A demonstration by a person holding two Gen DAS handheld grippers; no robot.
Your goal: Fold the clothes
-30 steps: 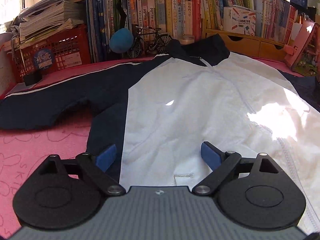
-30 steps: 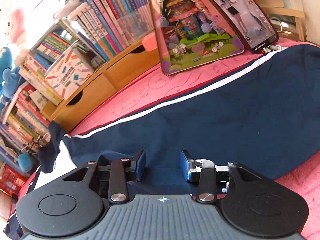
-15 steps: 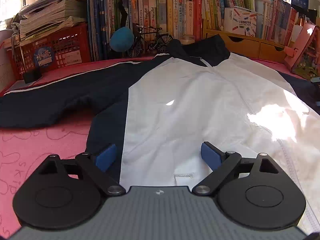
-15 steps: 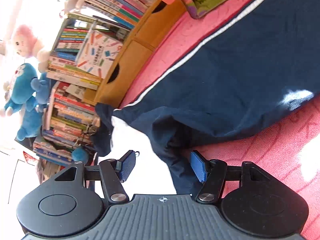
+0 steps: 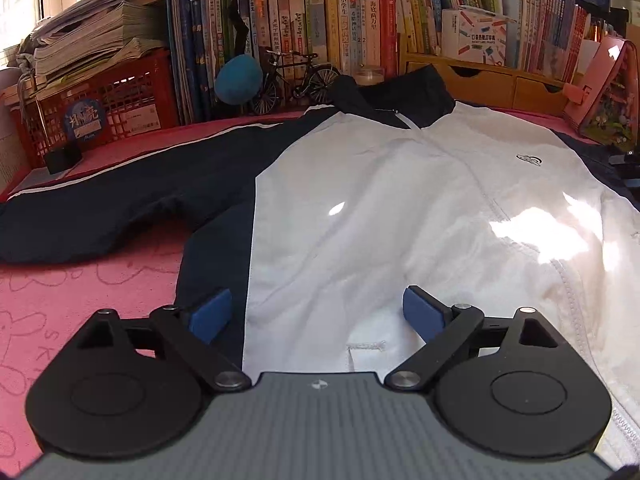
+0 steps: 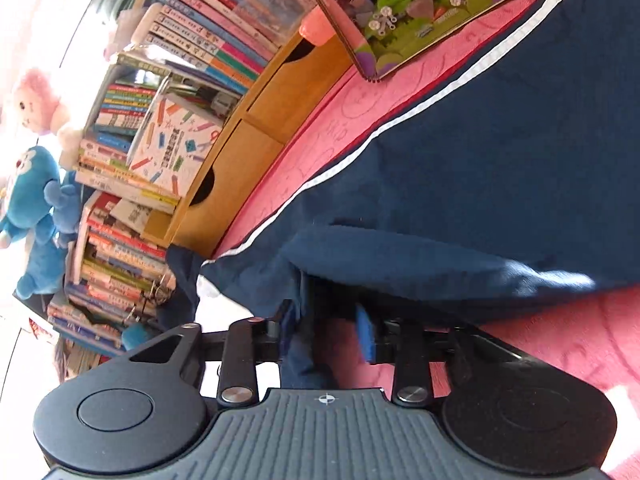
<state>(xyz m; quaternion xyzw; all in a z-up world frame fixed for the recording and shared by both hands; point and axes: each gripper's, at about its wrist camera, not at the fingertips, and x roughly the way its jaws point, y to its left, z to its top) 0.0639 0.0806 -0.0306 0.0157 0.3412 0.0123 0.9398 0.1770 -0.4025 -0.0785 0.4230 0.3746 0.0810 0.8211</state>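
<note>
A white and navy jacket [image 5: 360,200] lies spread face up on the pink cloth [image 5: 60,300], collar toward the books. My left gripper [image 5: 316,314] is open and hovers over the jacket's lower hem, touching nothing. In the right wrist view the navy sleeve [image 6: 500,168] with its white stripe drapes across. My right gripper [image 6: 328,332] is partly closed around a fold of navy fabric at the sleeve's underarm edge; its jaws still show a gap, with cloth between them.
Bookshelves [image 5: 340,20] line the back edge. A red crate [image 5: 100,104] with paper stacks stands back left, a model bicycle [image 5: 292,76] and blue ball beside it. Wooden drawers [image 6: 260,140] and a pink toy box [image 6: 400,12] stand at the back right.
My right gripper has swung and pushed in on the sleeve's edge, its jaws narrowing around a fold of navy fabric. The left gripper has stayed open, almost still.
</note>
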